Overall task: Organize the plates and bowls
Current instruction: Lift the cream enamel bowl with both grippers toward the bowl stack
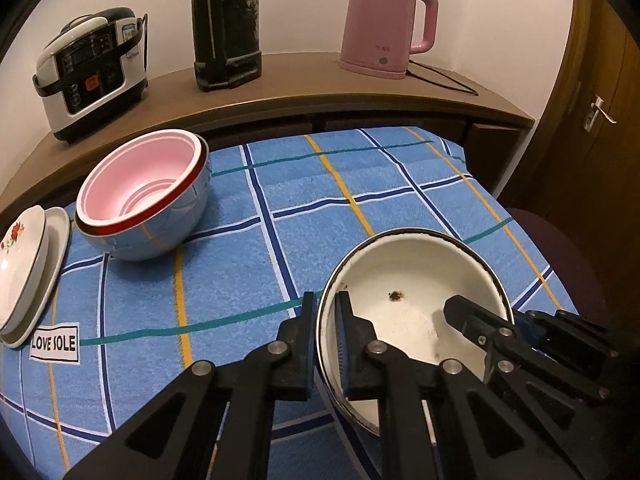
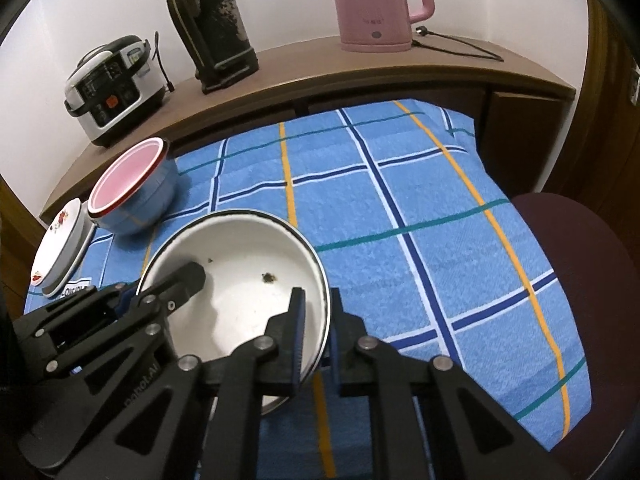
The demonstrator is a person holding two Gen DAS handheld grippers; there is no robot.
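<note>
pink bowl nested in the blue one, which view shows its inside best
The left wrist view. There the pink bowl is close and tipped toward the camera, so its stepped inner wall and floor show inside the blue bowl. In the right wrist view it is smaller and seen at a shallower angle: mostly a flat pink oval inside a red rim.

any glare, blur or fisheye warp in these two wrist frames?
Left wrist view: heavy barrel warp, the brown wooden counter bows into an arc; dark vignette in the corners; the white enamel bowl with the dark rim is sharp, with soft glare inside. Right wrist view: same warp and vignette; the blue checked cloth is crisp, no motion blur; soft shadow falls under the finger inside the bowl.
</note>
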